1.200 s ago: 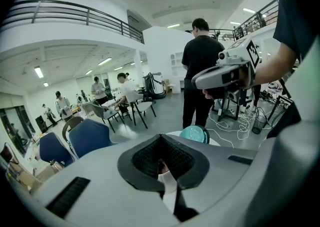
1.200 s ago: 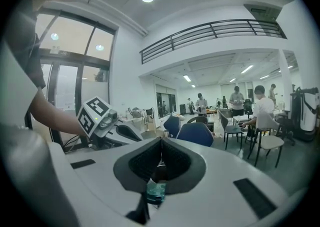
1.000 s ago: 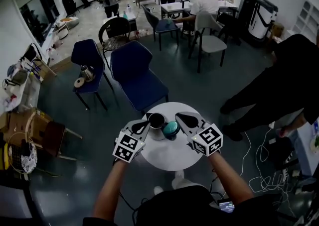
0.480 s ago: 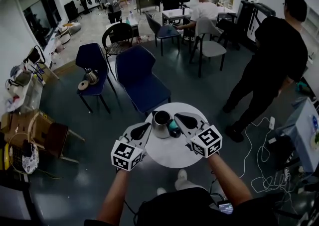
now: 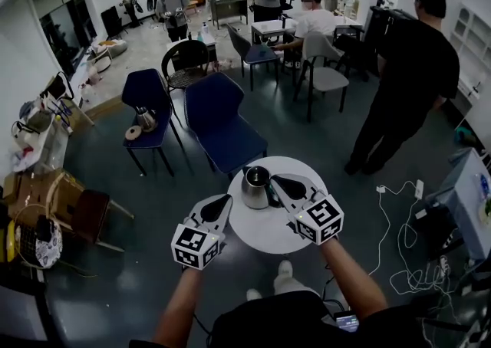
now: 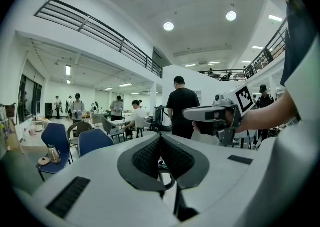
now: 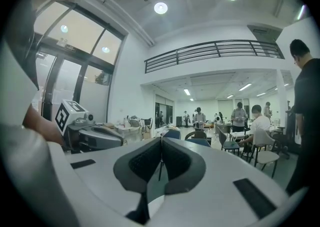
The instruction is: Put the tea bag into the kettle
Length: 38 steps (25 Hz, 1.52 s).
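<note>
Kettle (image 5: 255,186): steel, standing upright on the far side of the round table, a little below the middle of the head view. From here I can't tell whether its lid is on.
Floor (image 5: 307,132): dark grey, filling most of the head view.
Standing person (image 5: 406,70): in black at the upper right, well apart from the table.
Seated group (image 5: 311,13): people at desks along the top middle of the frame.
Big blue chair (image 5: 222,128): just above the table, its seat facing it.
Small blue chair (image 5: 147,97): to the upper left, with a metal pot (image 5: 144,118) and a flat roll (image 5: 132,132) on its seat.
Round table (image 5: 265,235): white, lower middle of the frame; its near half is bare.
Left gripper (image 5: 223,202): held at the table's left rim, its tips pointing up-frame, near the kettle but apart from it. In the left gripper view its pads (image 6: 150,156) are pressed together with nothing between them.
Right gripper (image 5: 279,182): over the table's right part, its tips just right of the kettle. In the right gripper view its pads (image 7: 172,158) meet along one line and hold nothing.
Cable (image 5: 391,208): white, looping on the floor at the right.
Tea bag: not to be made out in any view.
</note>
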Available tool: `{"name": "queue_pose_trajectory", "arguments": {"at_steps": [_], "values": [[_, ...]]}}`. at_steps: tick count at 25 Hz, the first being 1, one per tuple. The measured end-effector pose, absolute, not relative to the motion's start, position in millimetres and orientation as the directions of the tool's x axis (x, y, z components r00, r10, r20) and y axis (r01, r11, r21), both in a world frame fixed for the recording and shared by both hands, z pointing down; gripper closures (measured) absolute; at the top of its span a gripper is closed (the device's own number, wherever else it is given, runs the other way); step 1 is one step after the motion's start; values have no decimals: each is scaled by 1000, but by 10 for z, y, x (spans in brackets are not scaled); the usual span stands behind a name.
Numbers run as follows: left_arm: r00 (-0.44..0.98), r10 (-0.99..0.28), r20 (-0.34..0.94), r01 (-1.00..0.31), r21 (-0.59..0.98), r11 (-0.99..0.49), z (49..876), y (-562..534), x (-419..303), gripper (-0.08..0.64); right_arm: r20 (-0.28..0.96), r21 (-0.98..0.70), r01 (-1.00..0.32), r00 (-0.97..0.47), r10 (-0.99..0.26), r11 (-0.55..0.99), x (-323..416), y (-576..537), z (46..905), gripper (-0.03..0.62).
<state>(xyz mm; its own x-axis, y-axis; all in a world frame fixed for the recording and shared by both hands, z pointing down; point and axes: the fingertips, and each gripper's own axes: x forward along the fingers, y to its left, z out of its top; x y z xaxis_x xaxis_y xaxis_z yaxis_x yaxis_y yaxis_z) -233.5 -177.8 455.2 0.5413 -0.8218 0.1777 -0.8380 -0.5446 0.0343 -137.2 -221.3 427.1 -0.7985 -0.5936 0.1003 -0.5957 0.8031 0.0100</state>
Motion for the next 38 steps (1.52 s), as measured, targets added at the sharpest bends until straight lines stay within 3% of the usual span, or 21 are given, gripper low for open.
{"name": "queue_pose_trajectory", "arguments": {"at_steps": [16, 38], "values": [[584, -798, 149, -811, 62, -582, 4529, -1543, -2266, 545, 94, 18, -633, -770, -631, 774, -1321, -1915, 4271, 577], [537, -833, 136, -843, 41, -537, 4280, -1027, -1212, 545, 77, 11, -570, -818, -569, 821, -453, -1303, 4091, 577]]}}
